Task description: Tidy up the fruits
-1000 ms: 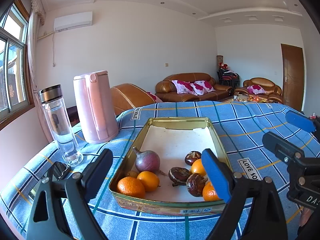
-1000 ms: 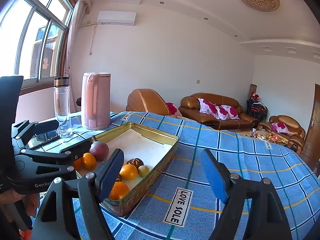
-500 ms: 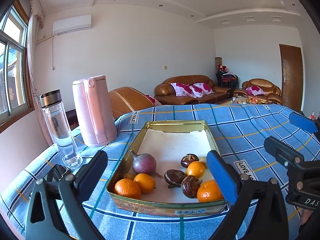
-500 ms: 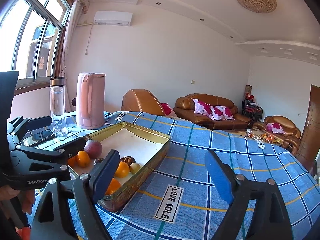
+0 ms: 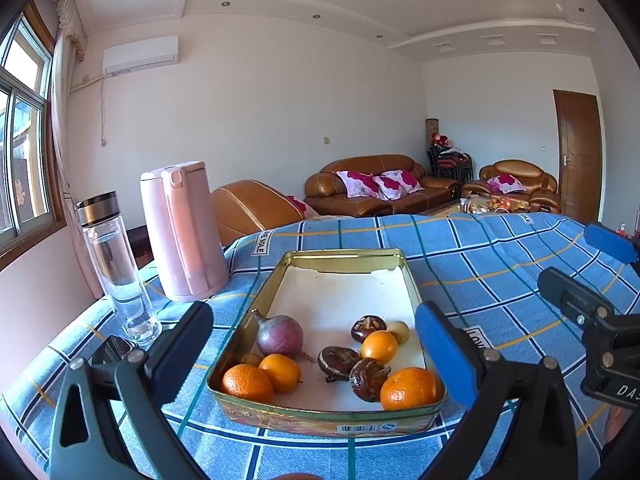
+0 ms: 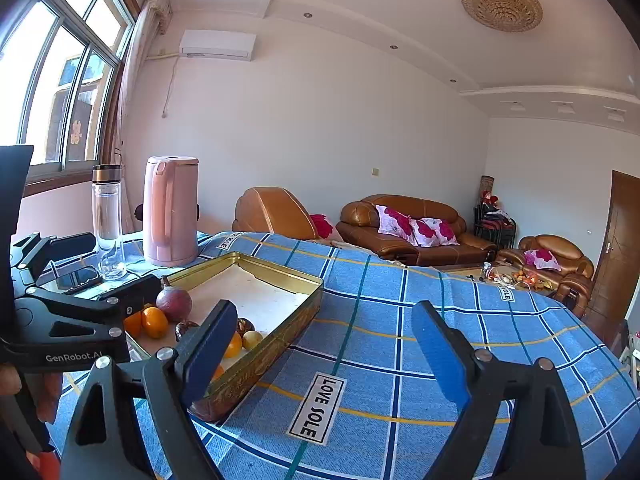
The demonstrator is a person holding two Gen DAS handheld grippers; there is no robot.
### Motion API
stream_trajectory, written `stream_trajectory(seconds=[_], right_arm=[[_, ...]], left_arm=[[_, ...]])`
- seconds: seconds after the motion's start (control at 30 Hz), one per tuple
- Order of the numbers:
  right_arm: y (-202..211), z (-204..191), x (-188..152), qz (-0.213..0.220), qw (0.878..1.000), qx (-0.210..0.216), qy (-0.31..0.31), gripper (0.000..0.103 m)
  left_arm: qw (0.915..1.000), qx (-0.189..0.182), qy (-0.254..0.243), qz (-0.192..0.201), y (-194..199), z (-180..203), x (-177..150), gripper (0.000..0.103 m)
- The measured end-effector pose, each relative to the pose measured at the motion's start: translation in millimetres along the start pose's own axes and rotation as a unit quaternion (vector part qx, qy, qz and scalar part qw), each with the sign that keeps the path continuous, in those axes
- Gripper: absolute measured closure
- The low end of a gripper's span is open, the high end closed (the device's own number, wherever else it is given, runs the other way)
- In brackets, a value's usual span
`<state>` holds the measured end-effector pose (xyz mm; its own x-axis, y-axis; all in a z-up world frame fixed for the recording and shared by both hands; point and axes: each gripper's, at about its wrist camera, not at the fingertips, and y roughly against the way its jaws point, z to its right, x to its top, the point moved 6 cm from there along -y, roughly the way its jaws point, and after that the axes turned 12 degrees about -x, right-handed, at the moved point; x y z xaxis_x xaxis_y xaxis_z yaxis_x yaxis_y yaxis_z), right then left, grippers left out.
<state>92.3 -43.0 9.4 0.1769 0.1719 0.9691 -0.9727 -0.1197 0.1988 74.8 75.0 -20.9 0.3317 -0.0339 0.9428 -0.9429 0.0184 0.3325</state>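
Observation:
A gold tin tray (image 5: pixel 344 254) sits on the blue checked tablecloth, with the fruit gathered at its near end. There are several oranges (image 5: pixel 247 383), a purple round fruit (image 5: pixel 279 335), three dark brown wrinkled ones (image 5: pixel 338 362) and a small pale one (image 5: pixel 398 331). My left gripper (image 5: pixel 312 312) is open, just short of the tray's near edge, with nothing between its fingers. My right gripper (image 6: pixel 324 308) is open over bare cloth to the right of the tray (image 6: pixel 280 276). Its left finger (image 6: pixel 208 344) overlaps the tray's near corner in that view. Each gripper shows at the edge of the other's view.
A pink kettle (image 5: pixel 182 232) and a glass bottle (image 5: pixel 116 268) stand left of the tray. A dark phone (image 5: pixel 112 350) lies by the bottle. The cloth (image 6: pixel 400 340) to the right of the tray is bare apart from a "LOVE SOLE" label (image 6: pixel 318 408). Sofas stand beyond the table.
The jaws of both grippers have spread wider. Both views have backed off a little, so the tray looks slightly farther away. The fruit has not moved.

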Motion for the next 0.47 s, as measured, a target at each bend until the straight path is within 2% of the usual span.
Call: stream_trajectory(seconds=[0.47], right_arm=[[-3,5,-10,-0.011,1.000,-0.001,-0.001,0.013]], left_arm=[[0.9999,-0.006,-0.015,0.000,1,11,-2,0.000]])
